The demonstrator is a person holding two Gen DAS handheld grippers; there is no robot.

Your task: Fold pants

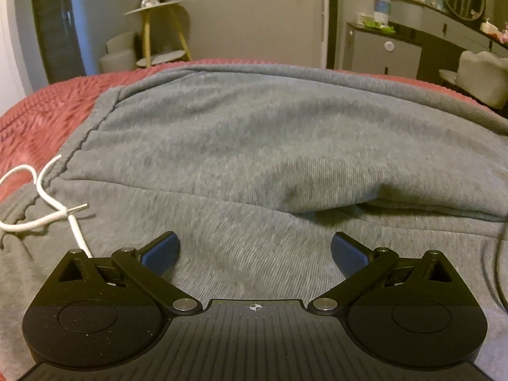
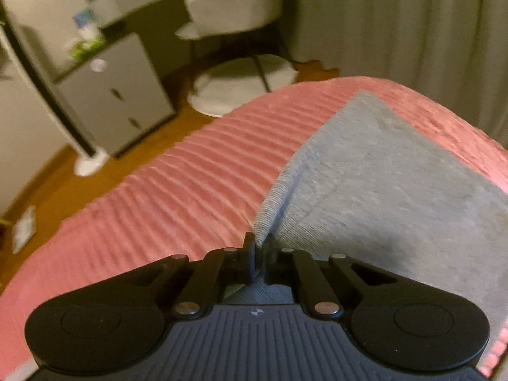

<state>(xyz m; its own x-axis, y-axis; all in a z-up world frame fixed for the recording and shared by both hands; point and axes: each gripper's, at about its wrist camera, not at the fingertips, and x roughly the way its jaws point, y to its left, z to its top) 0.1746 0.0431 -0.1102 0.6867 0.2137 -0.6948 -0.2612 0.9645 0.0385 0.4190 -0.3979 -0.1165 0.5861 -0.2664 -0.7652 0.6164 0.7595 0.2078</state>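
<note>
Grey sweatpants (image 1: 254,146) lie spread on a red ribbed bedspread (image 1: 41,111), one layer folded over another. A white drawstring (image 1: 44,197) curls at the waistband on the left. My left gripper (image 1: 255,250) is open and empty, just above the grey fabric. In the right wrist view my right gripper (image 2: 261,254) is shut on the corner of the pants (image 2: 381,184), lifting that edge off the bedspread (image 2: 177,190).
A wooden side table (image 1: 162,31) and grey stools stand beyond the bed. A grey cabinet (image 2: 117,95), a white chair (image 2: 235,6) on a round rug, and a curtain (image 2: 412,25) lie past the bed's edge. A black cable (image 1: 498,260) runs at the right.
</note>
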